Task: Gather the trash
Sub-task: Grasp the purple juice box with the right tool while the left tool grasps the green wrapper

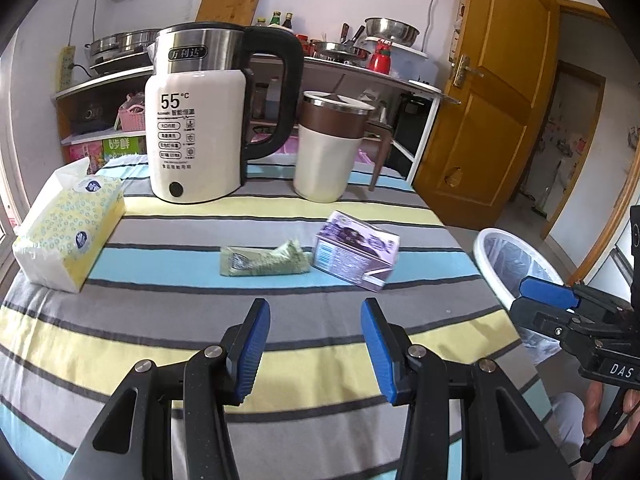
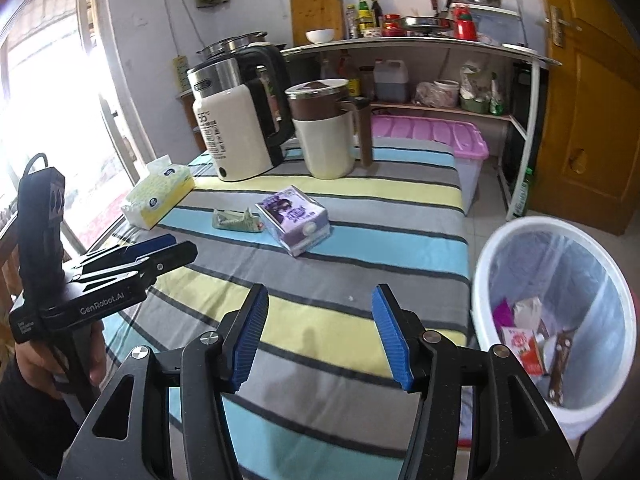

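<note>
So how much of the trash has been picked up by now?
Partly done, it seems: the white bin beside the table already holds a few wrappers and cartons. Nothing is in hand; the left gripper and right gripper are both open and empty above the striped tablecloth. Still left there: a crumpled green wrapper and a purple carton. The kettle and mug look like keepers.

Kettle reads "55°C"; left gripper body reads "GenRobot.AI".
</note>
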`<state>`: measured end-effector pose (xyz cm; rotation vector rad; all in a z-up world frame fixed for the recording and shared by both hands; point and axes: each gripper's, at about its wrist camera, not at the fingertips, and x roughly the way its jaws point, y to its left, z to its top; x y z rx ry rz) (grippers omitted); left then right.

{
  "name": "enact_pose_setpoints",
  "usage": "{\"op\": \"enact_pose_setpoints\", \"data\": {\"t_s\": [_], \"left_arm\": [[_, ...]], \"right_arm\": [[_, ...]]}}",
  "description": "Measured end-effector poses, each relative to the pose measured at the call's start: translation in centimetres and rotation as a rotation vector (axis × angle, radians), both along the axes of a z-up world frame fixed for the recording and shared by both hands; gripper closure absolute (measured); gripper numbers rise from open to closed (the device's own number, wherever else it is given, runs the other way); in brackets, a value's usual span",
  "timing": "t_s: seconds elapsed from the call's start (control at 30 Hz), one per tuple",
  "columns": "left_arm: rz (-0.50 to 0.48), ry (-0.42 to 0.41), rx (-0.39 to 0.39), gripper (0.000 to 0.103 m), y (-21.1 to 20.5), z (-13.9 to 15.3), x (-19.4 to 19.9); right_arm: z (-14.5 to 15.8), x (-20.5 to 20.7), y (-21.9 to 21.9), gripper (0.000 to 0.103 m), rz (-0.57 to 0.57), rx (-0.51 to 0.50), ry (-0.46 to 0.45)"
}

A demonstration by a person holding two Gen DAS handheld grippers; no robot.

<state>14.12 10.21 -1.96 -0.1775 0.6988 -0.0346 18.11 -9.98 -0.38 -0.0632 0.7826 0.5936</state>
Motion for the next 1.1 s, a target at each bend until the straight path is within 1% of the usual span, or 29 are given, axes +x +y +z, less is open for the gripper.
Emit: {"op": "enact_pose_setpoints", "data": {"t_s": [0.17,0.23,0.27,0.67,0.93,1.03,1.1], "left_arm": [[-0.011,0.012,0.023,0.056,1.4,-0.2,1.5],[-0.015,0.015,0.031,0.056,2.0,-0.3,2.0],[-0.017,0.018,0.030,0.056,2.2,-0.3,2.2],[-0.031,0.039,0.025,0.056,4.8,-1.0,4.0],[-0.059,0.056,0.022,0.056,5.6,-1.2,4.9],[-0.078,0.065,0.020,0.053,5.7,-1.3,5.5],[-0.092,0.068,0.025,0.052,5.6,-1.3,5.9]], "right_arm": [[-0.6,1.5,2.1,0.047,0.053,-0.029,-0.005],[-0.9,2.4,2.9,0.038,0.067,-0.043,0.000],[-1.0,2.8,3.2,0.037,0.074,-0.045,-0.002],[-3.1,7.6,7.2,0.036,0.142,-0.112,0.003],[-4.2,9.4,9.1,0.036,0.189,-0.158,0.002],[-4.6,9.8,9.6,0.036,0.202,-0.172,0.007],[-4.9,10.0,10.0,0.036,0.202,-0.187,0.015]]}}
